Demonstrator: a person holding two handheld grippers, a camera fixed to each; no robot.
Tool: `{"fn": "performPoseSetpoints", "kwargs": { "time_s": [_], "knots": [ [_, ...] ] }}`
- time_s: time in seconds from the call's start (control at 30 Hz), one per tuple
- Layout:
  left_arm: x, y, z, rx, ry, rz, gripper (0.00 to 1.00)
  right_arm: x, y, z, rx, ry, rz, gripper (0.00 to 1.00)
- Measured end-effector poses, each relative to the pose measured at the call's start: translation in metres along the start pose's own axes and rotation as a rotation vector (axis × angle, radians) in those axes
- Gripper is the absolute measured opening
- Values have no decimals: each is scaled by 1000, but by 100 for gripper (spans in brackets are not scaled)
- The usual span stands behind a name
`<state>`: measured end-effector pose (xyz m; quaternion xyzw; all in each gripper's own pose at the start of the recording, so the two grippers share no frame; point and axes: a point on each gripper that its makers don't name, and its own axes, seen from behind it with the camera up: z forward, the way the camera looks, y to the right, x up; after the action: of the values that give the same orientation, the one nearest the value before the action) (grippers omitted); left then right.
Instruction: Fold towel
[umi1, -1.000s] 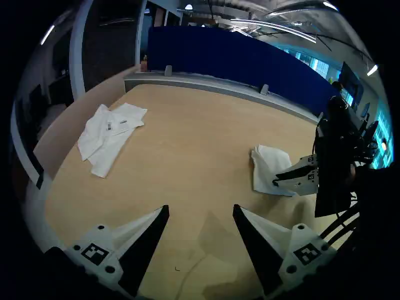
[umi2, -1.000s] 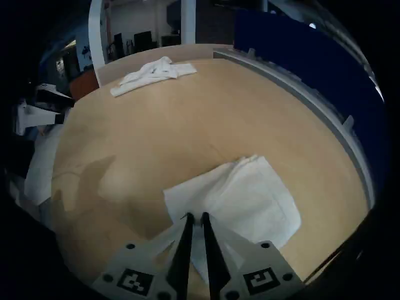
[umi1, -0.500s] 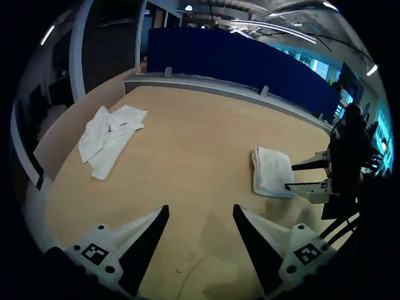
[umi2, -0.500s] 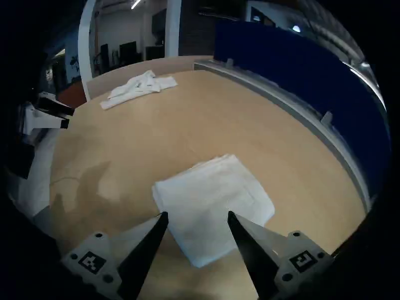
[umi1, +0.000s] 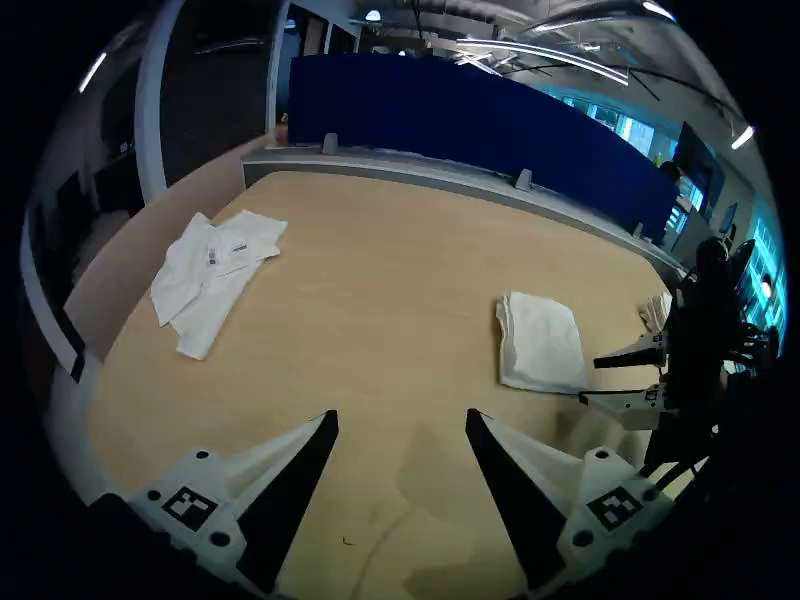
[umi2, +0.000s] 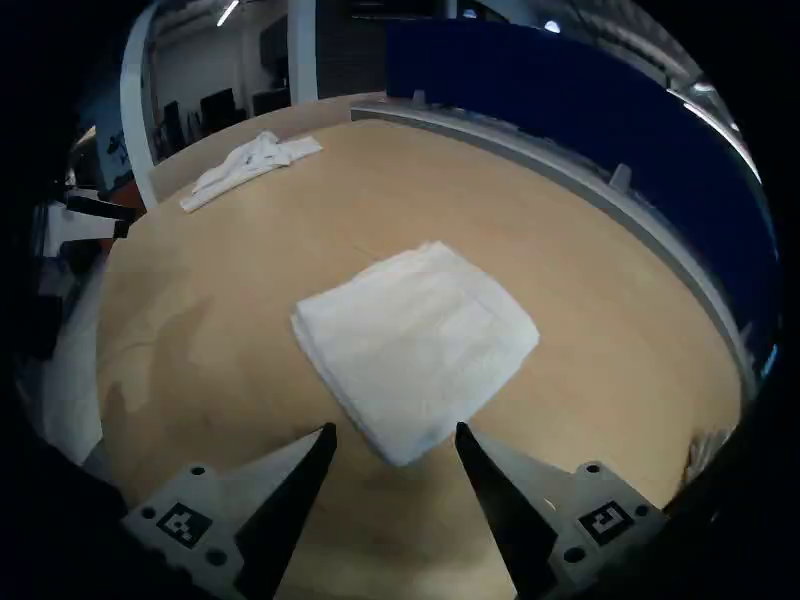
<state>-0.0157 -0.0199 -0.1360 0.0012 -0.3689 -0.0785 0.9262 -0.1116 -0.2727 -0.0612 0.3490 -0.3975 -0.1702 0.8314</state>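
Note:
A white towel (umi2: 415, 335) lies folded into a neat rectangle on the wooden table (umi2: 560, 250); it also appears in the left gripper view as the folded towel (umi1: 540, 342) at the right. My right gripper (umi2: 393, 432) is open just short of the towel's near edge, holding nothing. My left gripper (umi1: 402, 420) is open over bare table, well away from the towel. The right gripper (umi1: 622, 377) and the hand holding it show at the far right of the left gripper view.
A crumpled white cloth (umi1: 212, 270) lies at the table's far left corner, also seen as the crumpled cloth (umi2: 250, 163). A blue partition (umi1: 470, 120) runs along the table's back edge. The left gripper's fingers (umi2: 95, 207) show at the left edge.
My right gripper opened, let go of the towel and drew back from it. The towel now lies flat and free. The left gripper has barely moved.

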Motion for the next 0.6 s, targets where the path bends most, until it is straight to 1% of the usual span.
{"fn": "performPoseSetpoints", "kwargs": {
  "time_s": [0.13,0.27,0.33,0.4,0.53,0.6],
  "knots": [
    [-1,0,1,0,-1,4,95,-9,1,3,-7,-15,18,90],
    [-2,0,2,1,-3,4,95,-17,1,8,-8,-29,38,76],
    [-2,0,2,2,-4,4,95,-19,0,10,-2,-34,48,71],
    [-3,-1,2,3,-5,4,95,-21,-1,11,2,-33,57,69],
    [-3,-2,3,5,-6,5,95,-20,0,13,-1,-18,79,49],
    [-3,-2,3,5,-6,5,95,-18,1,13,-3,-14,90,34]
  ]
}}
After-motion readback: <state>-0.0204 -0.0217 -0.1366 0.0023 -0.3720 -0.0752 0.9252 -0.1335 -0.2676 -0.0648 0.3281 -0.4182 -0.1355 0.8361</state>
